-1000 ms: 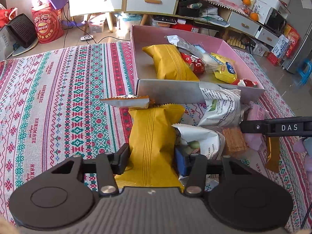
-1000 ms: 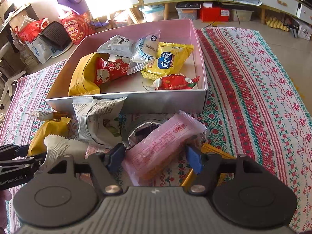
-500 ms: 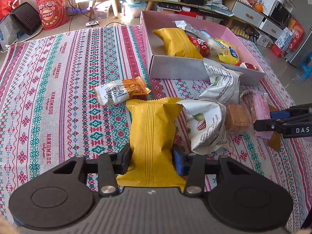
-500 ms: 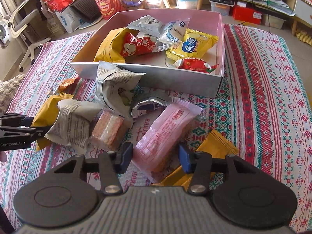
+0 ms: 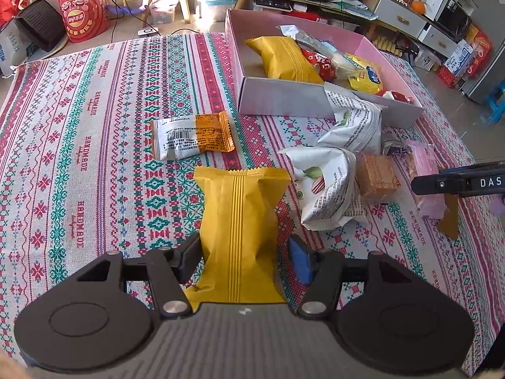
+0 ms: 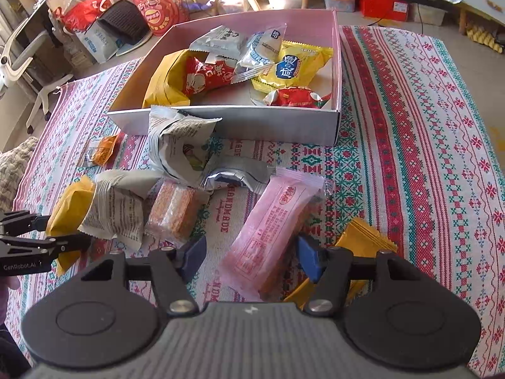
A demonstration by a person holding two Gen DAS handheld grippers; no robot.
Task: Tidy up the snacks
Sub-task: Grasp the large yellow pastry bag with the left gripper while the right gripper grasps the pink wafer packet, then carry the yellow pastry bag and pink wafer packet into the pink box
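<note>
Straddling a yellow packet [image 5: 240,230] and pink packet [image 6: 277,230], both hand-held grippers [image 5: 244,259] [image 6: 251,257] released.

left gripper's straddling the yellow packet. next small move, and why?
Probably close the left gripper on the yellow packet. The packet lies between its open fingers, one pad visibly apart from the wrapper, and the pink box ahead already holds several snacks.

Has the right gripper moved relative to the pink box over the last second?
Yes. The right gripper has pulled back from the pink box, which sits farther up its view now, with the pink snack packet between open fingers.
</note>
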